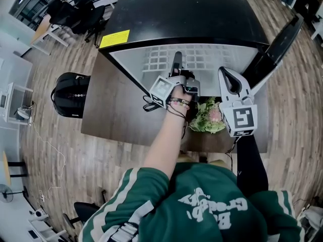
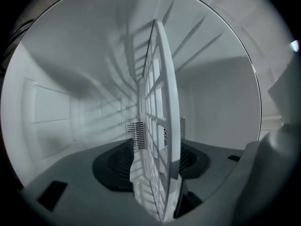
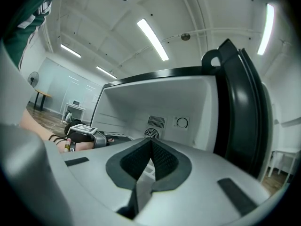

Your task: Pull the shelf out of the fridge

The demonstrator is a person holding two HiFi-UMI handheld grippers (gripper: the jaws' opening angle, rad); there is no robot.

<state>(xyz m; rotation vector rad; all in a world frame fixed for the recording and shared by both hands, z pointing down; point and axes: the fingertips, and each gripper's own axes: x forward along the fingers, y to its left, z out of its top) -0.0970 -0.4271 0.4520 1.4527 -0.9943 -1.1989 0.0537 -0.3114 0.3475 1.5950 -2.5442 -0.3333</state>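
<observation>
Left gripper (image 2: 157, 163): clamped on the front edge of the shelf (image 2: 162, 102); the white grid runs between its jaws and away toward the back wall. From the head view the left gripper reaches in through the fridge (image 1: 181, 9) opening, near the shelf's front-left part.

Shelf sits inside the cavity, flat, long axis side to side. Way out is straight toward the person through the open front. Left gripper is already on it, so the pull looks like its job.

Right gripper (image 3: 149, 160): clenched, nothing between the jaws, outside the opening at its right side, pointing in.

Door (image 1: 277, 49) swung open at right, out of the way. Green-and-pink bunch (image 1: 209, 117) lies on the table (image 1: 116, 110) just before the fridge front, possibly in the shelf's path. Black backpack (image 1: 70, 95) on the floor off the table's left edge.
</observation>
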